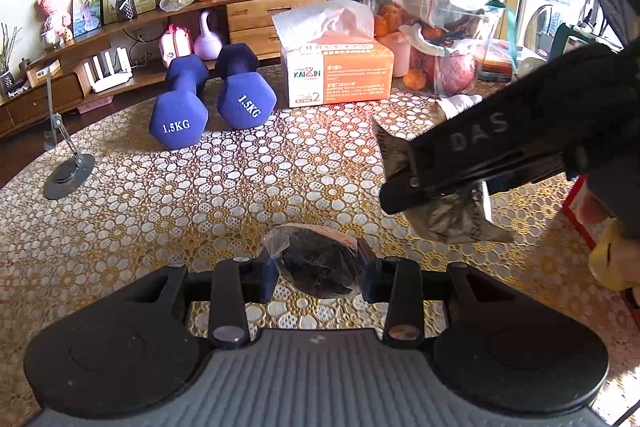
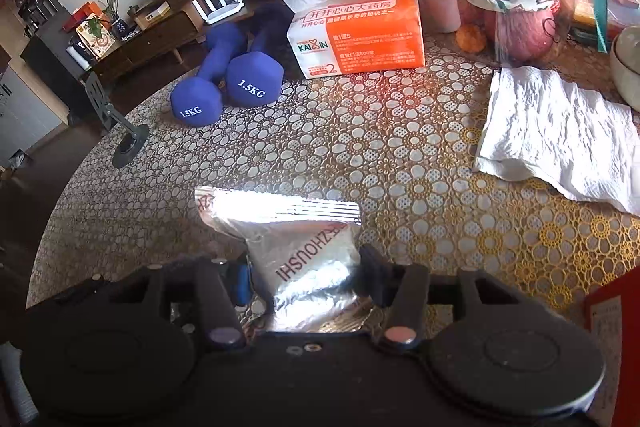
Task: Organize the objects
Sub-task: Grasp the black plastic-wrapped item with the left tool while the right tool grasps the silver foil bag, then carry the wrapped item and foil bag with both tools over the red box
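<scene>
Gold-and-white floral lace tablecloth point(image 2: 400, 155); two blue dumbbells point(image 2: 224, 75) with white "1.5KG" lettering; orange-and-white tissue box point(image 2: 360, 39); shiny silver foil packet point(image 2: 300, 251) with red lettering; white crumpled paper towel point(image 2: 560, 131).

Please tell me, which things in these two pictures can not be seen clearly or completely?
- Dark item in clear wrap, left wrist view: held between the jaws; too dark to identify.
- Silver packet, right wrist view: glare washes out its print; lower end hidden by the gripper body.
- Red box, right wrist view: cut off by the edge.
</scene>
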A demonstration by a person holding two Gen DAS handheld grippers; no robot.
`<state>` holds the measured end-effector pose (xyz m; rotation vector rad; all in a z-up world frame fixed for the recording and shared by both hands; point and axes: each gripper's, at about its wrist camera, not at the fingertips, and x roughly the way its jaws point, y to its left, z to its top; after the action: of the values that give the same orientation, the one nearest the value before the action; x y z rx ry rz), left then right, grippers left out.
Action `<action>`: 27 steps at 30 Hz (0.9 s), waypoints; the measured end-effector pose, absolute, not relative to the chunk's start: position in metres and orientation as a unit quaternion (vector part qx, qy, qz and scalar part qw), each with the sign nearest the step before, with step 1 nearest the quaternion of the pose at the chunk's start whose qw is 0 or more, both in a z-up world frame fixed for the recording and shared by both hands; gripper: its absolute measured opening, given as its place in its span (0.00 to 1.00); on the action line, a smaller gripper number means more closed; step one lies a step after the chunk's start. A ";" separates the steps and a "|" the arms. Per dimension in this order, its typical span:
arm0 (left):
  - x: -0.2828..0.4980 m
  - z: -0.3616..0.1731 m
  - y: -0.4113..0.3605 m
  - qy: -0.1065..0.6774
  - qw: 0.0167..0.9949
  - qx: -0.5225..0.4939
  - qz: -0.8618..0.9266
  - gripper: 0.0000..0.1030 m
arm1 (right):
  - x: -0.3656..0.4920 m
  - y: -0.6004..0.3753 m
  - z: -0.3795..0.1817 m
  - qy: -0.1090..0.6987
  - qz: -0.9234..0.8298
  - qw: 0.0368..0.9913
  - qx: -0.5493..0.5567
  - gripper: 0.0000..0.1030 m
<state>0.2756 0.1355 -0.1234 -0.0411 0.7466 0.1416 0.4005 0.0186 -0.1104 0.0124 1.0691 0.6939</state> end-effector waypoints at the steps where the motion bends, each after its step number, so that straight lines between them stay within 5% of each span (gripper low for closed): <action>1: 0.273 -0.119 0.134 0.364 0.929 -0.023 0.067 0.36 | 0.397 0.015 -0.107 0.498 0.324 0.804 0.007 0.49; 27: 0.205 -0.011 0.030 0.358 0.933 -0.027 -0.016 0.37 | 0.304 -0.131 -0.001 0.448 0.313 0.836 0.053 0.49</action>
<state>0.2046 0.0299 -0.0115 -0.0544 0.7320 -0.0324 0.3045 -0.1311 -0.0015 0.1122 0.9479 0.6618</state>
